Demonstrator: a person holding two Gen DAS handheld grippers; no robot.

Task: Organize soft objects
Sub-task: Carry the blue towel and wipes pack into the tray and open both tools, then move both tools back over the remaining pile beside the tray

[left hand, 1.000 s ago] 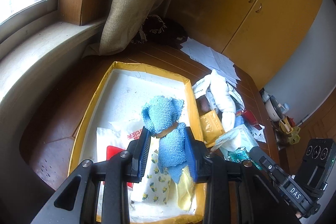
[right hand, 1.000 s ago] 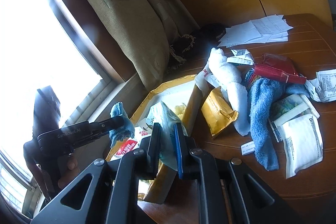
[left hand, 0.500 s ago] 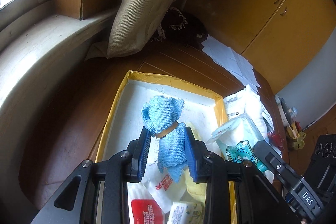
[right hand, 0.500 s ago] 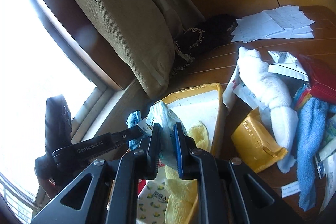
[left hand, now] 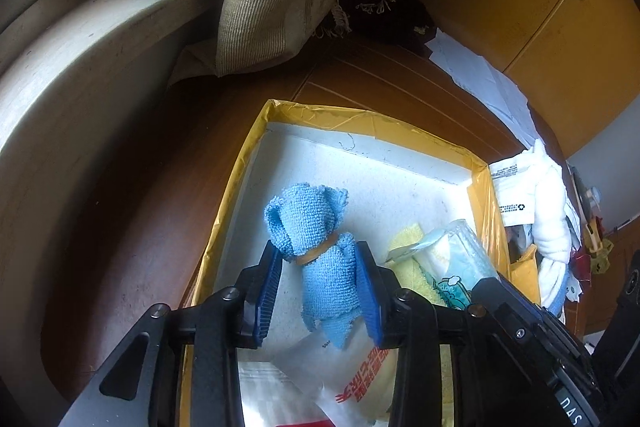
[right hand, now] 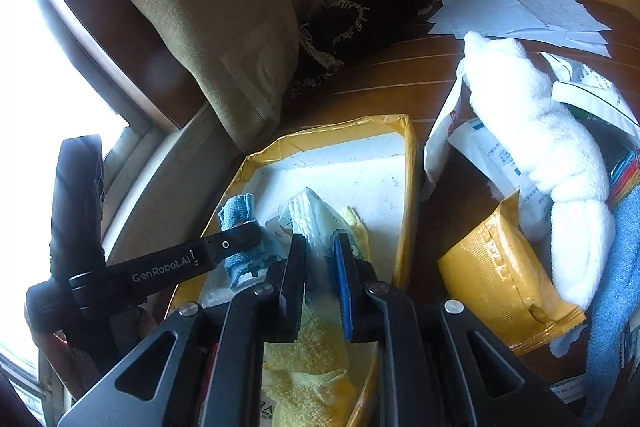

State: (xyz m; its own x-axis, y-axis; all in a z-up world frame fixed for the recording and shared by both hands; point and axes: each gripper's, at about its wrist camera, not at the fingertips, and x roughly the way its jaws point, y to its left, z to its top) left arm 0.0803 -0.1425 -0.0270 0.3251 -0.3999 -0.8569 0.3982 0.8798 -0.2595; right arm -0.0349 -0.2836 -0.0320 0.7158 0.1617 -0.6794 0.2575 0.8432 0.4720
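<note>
Blue cloth [left hand: 320, 267] hangs lengthwise between the opening left gripper [left hand: 320, 297] jaws over the box [left hand: 248, 171]; the right gripper [right hand: 320, 283], also opening, holds tissues [right hand: 316, 223].

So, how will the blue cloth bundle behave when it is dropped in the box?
The blue cloth is terry tied with a band, so it is probably soft and light. Its loose end hangs limp, so it will likely flop, not roll. The left gripper jaws are opening around it over the box.
</note>
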